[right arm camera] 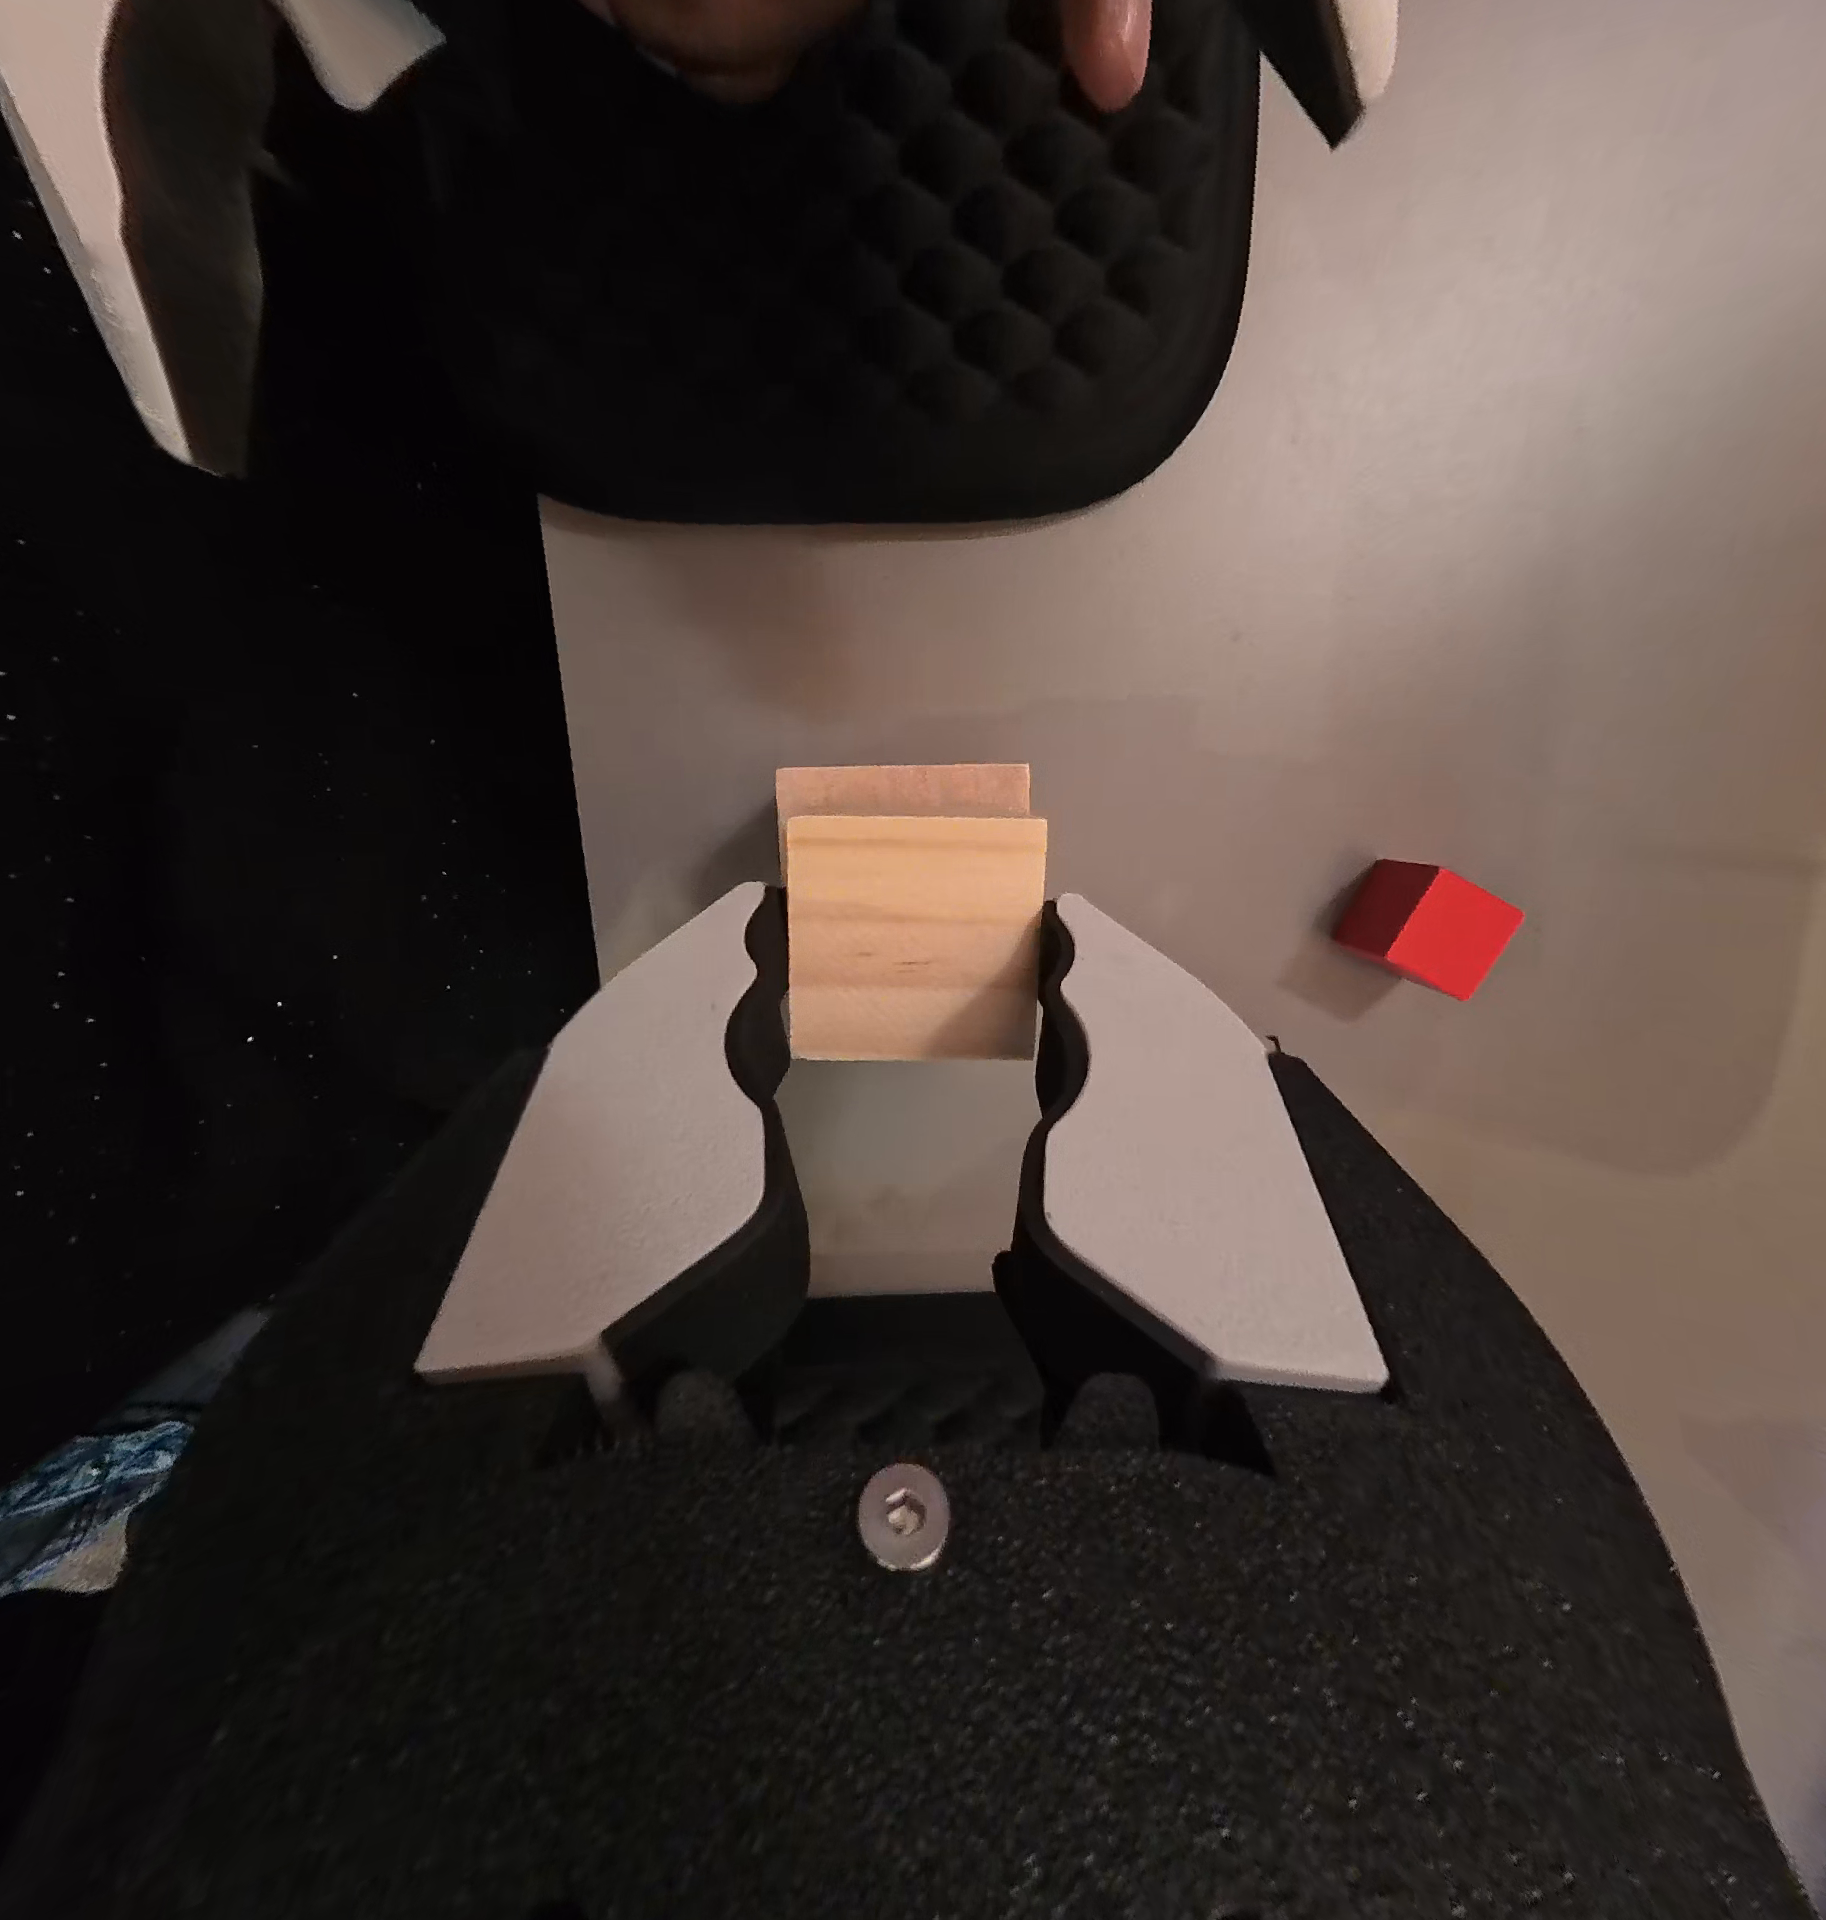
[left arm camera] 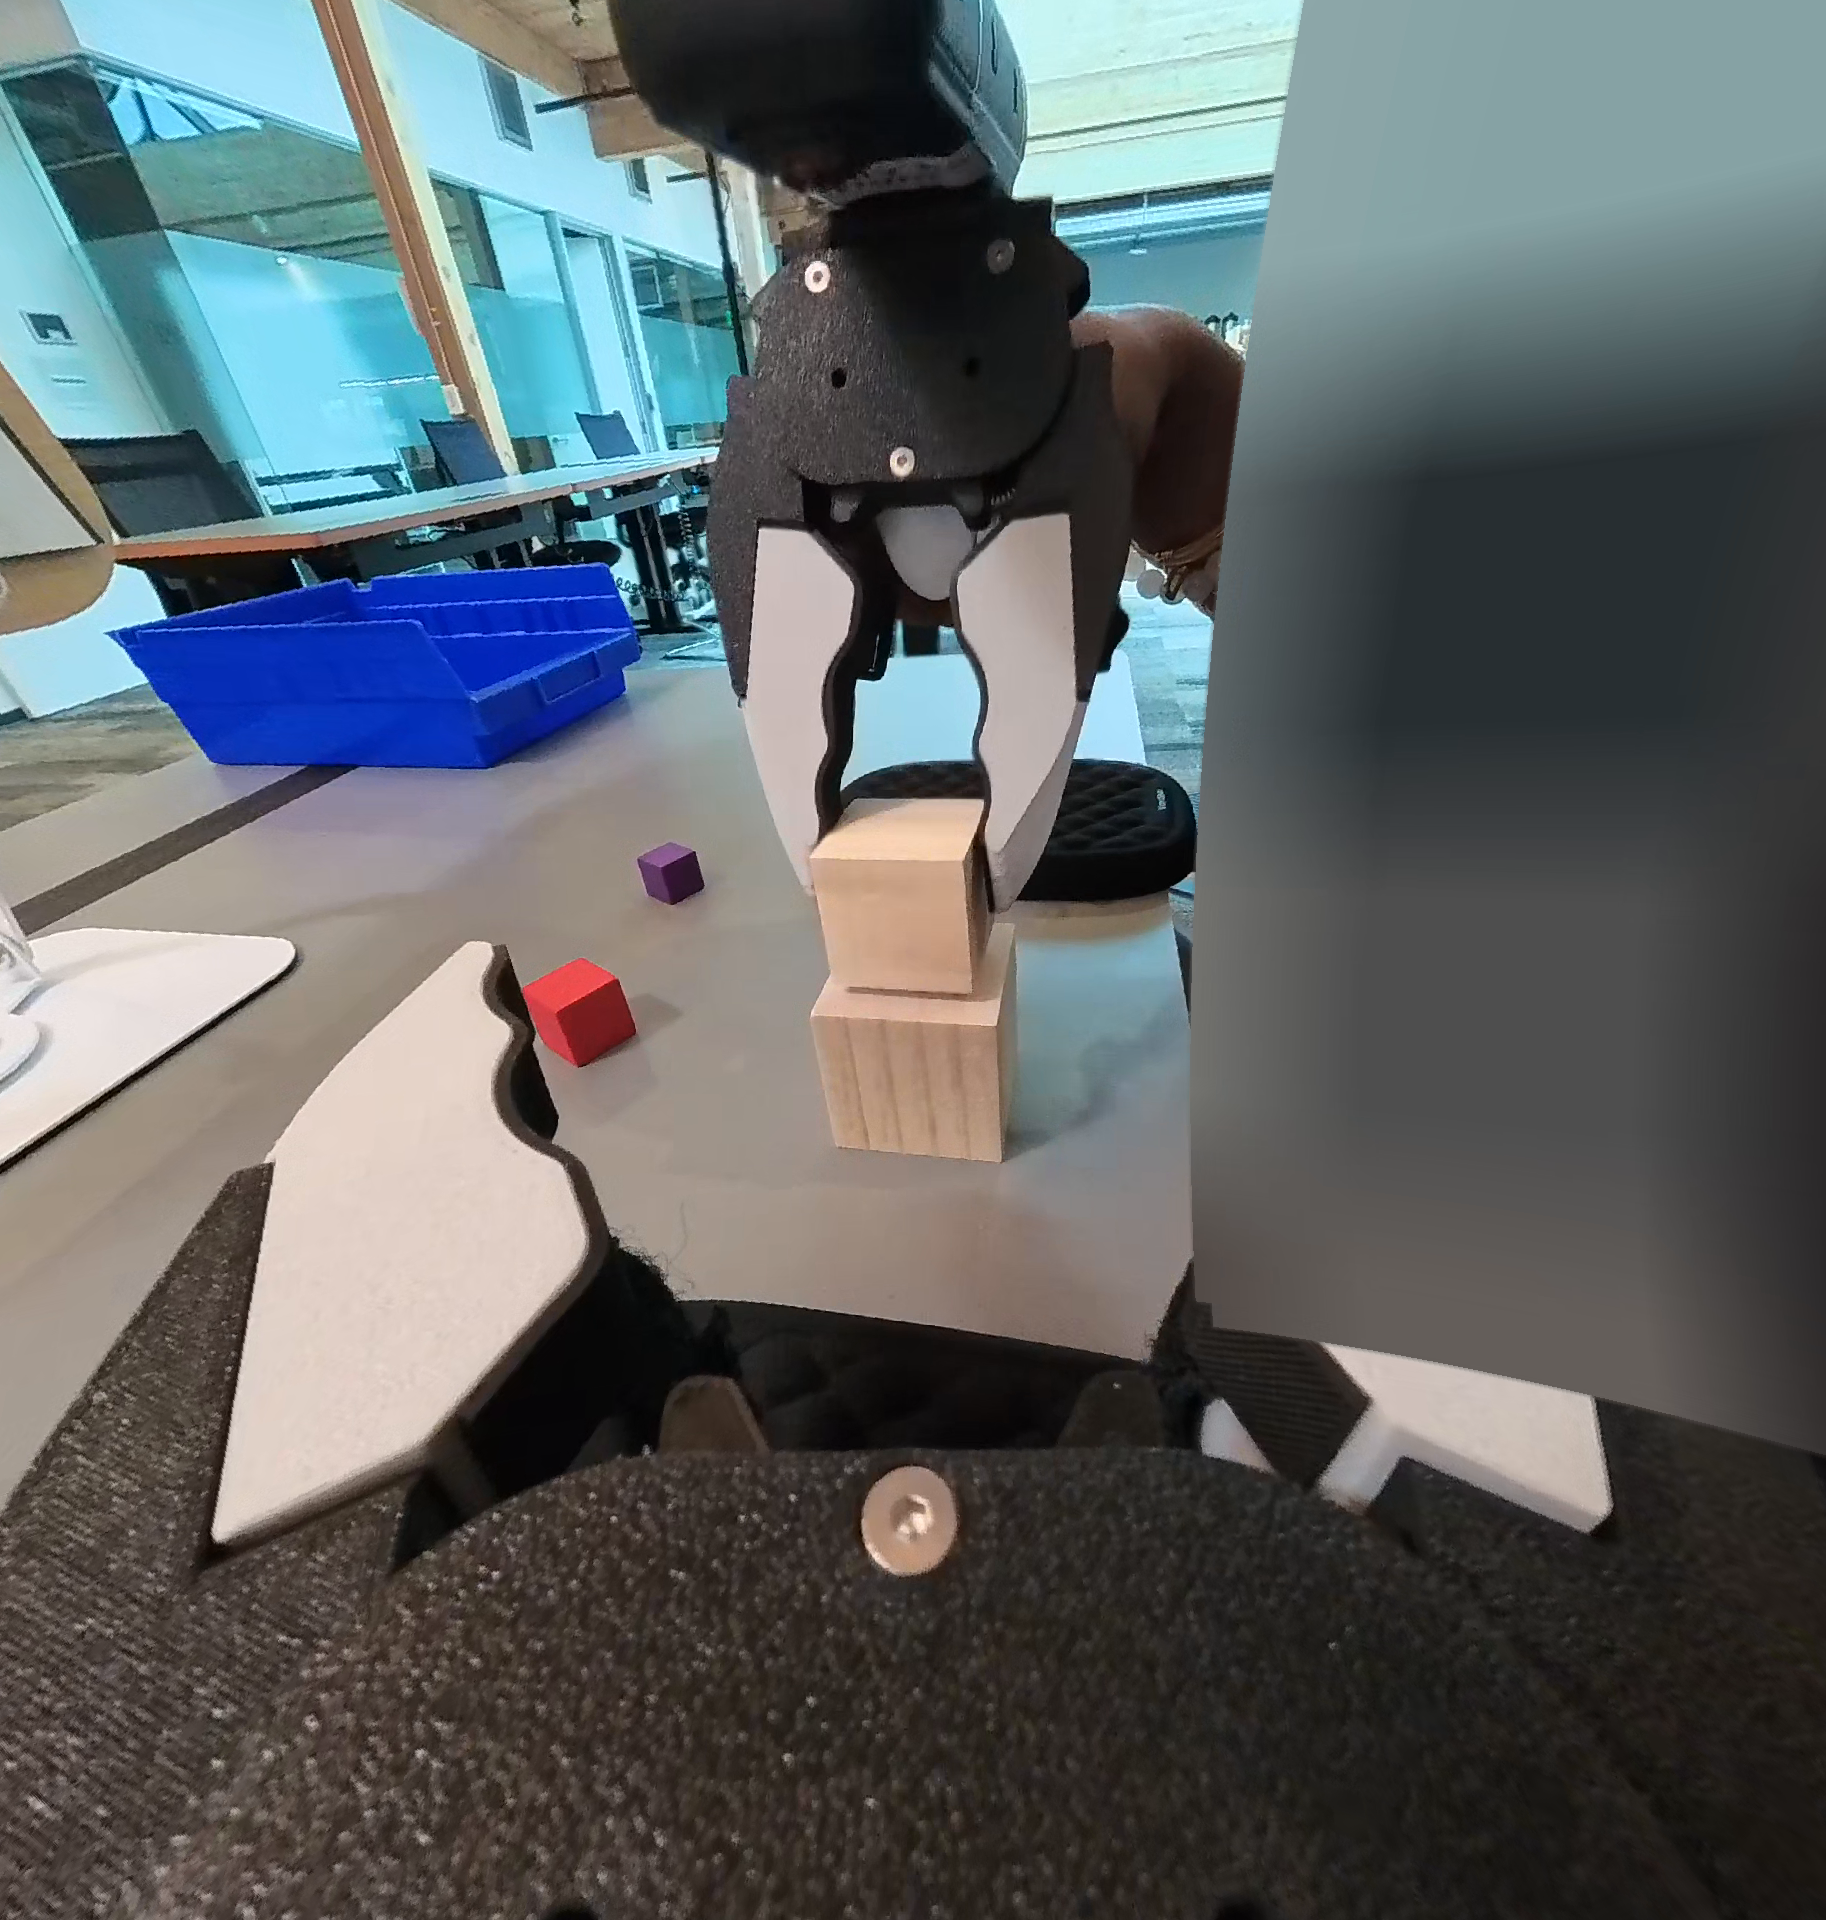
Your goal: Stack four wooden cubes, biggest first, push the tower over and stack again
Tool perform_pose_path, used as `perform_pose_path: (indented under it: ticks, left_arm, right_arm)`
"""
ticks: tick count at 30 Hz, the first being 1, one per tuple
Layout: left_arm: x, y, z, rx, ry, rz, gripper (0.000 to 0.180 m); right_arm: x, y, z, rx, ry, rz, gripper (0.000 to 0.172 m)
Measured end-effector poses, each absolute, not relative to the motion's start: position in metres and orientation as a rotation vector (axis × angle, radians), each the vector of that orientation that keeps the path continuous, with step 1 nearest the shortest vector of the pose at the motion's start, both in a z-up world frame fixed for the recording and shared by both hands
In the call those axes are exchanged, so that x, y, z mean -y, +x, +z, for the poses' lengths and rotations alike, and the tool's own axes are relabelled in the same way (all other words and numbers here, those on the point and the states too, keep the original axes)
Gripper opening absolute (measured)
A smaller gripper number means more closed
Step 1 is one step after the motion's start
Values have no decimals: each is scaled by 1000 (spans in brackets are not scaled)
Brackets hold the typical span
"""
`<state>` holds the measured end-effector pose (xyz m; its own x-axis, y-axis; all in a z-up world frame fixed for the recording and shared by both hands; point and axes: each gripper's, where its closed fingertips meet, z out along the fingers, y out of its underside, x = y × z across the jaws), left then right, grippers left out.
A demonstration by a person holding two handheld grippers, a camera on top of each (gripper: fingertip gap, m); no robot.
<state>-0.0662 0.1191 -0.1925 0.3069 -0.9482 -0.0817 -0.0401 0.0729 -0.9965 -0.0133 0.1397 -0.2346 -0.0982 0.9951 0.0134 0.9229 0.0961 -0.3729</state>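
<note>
The right gripper [right arm camera: 914,935] comes down from above with its two fingers closed on the sides of a pale wooden cube [right arm camera: 917,935], the dark pads pressed flat against opposite faces so the cube stays level. That upper cube [left arm camera: 901,899] sits on a second wooden cube [left arm camera: 914,1070] standing on the grey table [left arm camera: 369,883] close to its edge; the two are slightly out of line, the top one shifted a little off the lower one's faces, which fits a block resting where the grip holds it, not squared up by itself. The left gripper [left arm camera: 888,1195] hangs back low with its fingers spread wide and nothing between them, just beside the stack. A red cube [left arm camera: 578,1010] and a smaller purple cube [left arm camera: 670,871] lie loose on the table, a blue bin [left arm camera: 389,675] stands well beyond them, and a black quilted cushion [left arm camera: 1106,821] lies behind the stack.
</note>
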Motion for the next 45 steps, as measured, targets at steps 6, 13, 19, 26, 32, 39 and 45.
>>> perform_pose_path:
  ticks: [6, 13, 19, 26, 32, 39, 45]
  left_arm:
    - [-119, -66, -193, -1033, -1303, -904, 134]
    - [-119, -66, -192, -1033, -1301, -905, 135]
    - [-118, -66, -192, -1038, -1298, -906, 134]
    - [-118, -66, -192, -1038, -1297, -904, 133]
    - [-118, -66, -192, -1040, -1297, -900, 133]
    - [-118, -66, -192, -1037, -1297, -903, 132]
    - [-119, -67, -191, -1030, -1295, -913, 131]
  right_arm:
    - [-140, -15, -236, 2112, -1902, 398, 45]
    - [-139, -15, -237, 2126, -1898, 394, 45]
    - [-140, -16, -238, 2125, -1894, 396, 45]
    - [-139, -18, -235, 2099, -1898, 444, 59]
    - [-162, -14, -208, 1964, -1870, 489, 68]
    - [-254, -8, -232, 1549, -2055, 493, 59]
    - [-276, -3, -289, 1573, -2182, 407, 55]
